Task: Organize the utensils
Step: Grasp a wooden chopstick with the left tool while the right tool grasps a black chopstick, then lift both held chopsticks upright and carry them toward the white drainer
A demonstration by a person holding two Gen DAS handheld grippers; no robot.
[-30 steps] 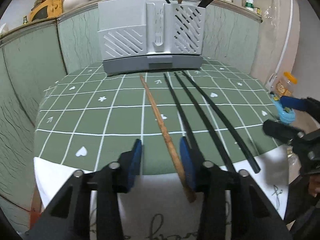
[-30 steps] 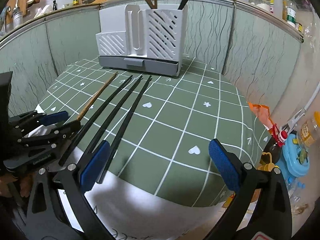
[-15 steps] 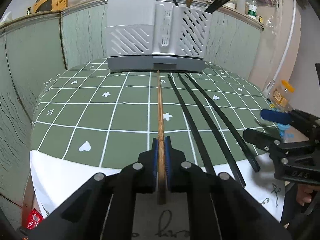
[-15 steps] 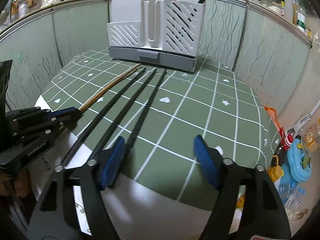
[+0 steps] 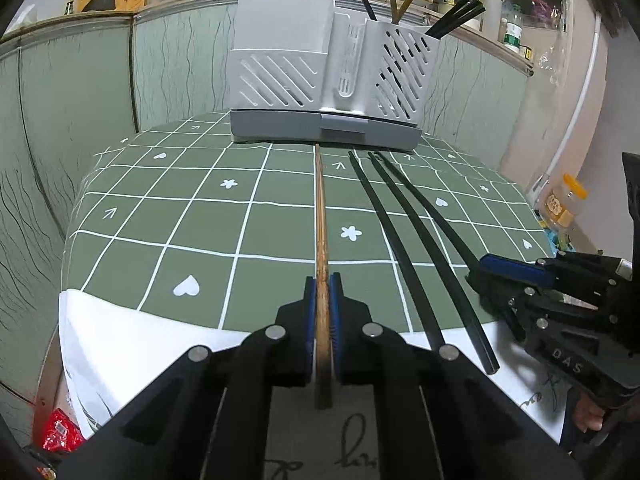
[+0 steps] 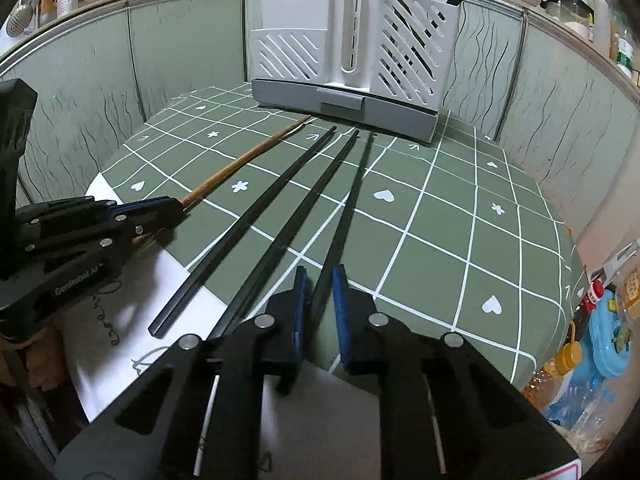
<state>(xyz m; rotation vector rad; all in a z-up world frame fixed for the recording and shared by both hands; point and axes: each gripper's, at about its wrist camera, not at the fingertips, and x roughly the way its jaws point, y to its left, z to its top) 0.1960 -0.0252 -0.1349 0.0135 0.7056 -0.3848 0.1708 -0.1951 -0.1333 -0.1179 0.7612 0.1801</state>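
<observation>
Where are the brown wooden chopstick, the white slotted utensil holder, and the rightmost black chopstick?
brown wooden chopstick (image 5: 321, 216), left wrist view, mid-shaft.
white slotted utensil holder (image 6: 286, 54), right wrist view, left slotted front wall.
rightmost black chopstick (image 6: 352, 196), right wrist view, mid-shaft.

Right claw (image 6: 319, 280) straddles one black chopstick (image 6: 344, 216) (rightmost).

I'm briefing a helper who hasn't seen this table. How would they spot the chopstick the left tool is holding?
Find the white slotted utensil holder at the far edge of the green checked tablecloth. Four long sticks lie in front of it, pointing toward it. Take the leftmost, the brown wooden chopstick clamped in the left tool: the only brown one, since its three neighbours are black.
</observation>
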